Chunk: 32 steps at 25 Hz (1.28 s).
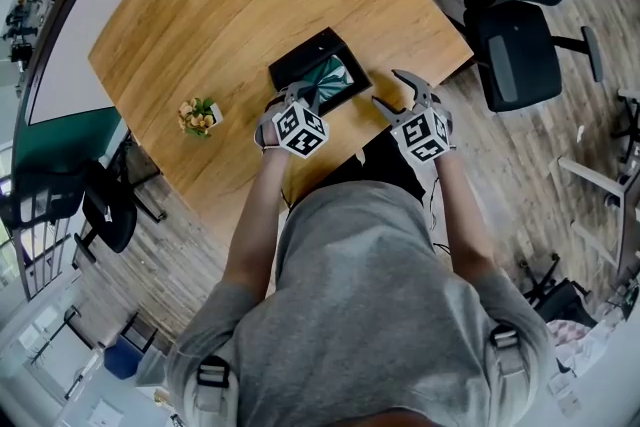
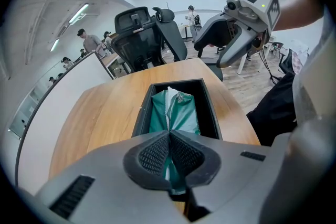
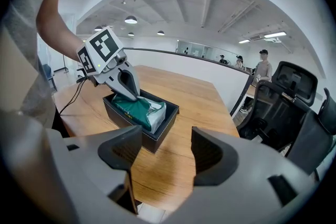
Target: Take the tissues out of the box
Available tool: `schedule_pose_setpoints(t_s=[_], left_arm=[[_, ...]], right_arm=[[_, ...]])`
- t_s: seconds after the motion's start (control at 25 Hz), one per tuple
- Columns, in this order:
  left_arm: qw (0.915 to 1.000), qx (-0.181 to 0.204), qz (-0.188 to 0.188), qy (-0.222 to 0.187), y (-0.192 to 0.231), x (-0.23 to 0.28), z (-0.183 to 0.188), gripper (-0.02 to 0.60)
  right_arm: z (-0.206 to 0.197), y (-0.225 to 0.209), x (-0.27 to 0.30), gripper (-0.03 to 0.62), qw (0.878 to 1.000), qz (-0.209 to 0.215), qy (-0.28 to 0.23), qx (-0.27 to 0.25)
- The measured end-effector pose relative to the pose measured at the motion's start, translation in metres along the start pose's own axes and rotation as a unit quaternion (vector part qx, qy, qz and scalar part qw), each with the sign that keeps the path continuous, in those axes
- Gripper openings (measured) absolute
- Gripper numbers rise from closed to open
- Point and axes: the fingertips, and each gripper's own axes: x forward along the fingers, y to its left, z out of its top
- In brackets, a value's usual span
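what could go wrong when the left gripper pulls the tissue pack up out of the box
1. The left gripper seems to pinch only a thin fold of the green tissue pack wrapper, so it may slip or tear.
2. The right gripper is open and away from the black box, so the unheld box could lift or slide along with the pack.

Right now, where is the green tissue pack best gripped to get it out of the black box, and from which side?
Probably from above, pinching the wrapper at the near end of the tissue pack. The box walls close off its sides, leaving only the top free. The left gripper is shut on it there.
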Motion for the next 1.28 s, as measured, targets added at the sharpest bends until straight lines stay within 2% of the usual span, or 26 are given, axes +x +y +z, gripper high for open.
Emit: schedule_pose_setpoints(t_s=[0.56,0.96,1.28], left_arm=[[0.9994,0.011,0.025,-0.019,0.002,-0.028,0.018,0.023],[0.998,0.024,0.043,-0.039,0.005,-0.056,0.037,0.023],[0.9958,0.049,0.053,-0.055,-0.001,-0.086,0.053,0.023]], right_arm=[[0.01,0.012,-0.015,0.303,1.0,-0.008,-0.017,-0.006],[0.014,0.017,-0.039,0.304,0.999,-0.034,-0.032,-0.003],[0.007,0.032,-0.06,0.293,0.998,-0.049,-0.028,-0.005]])
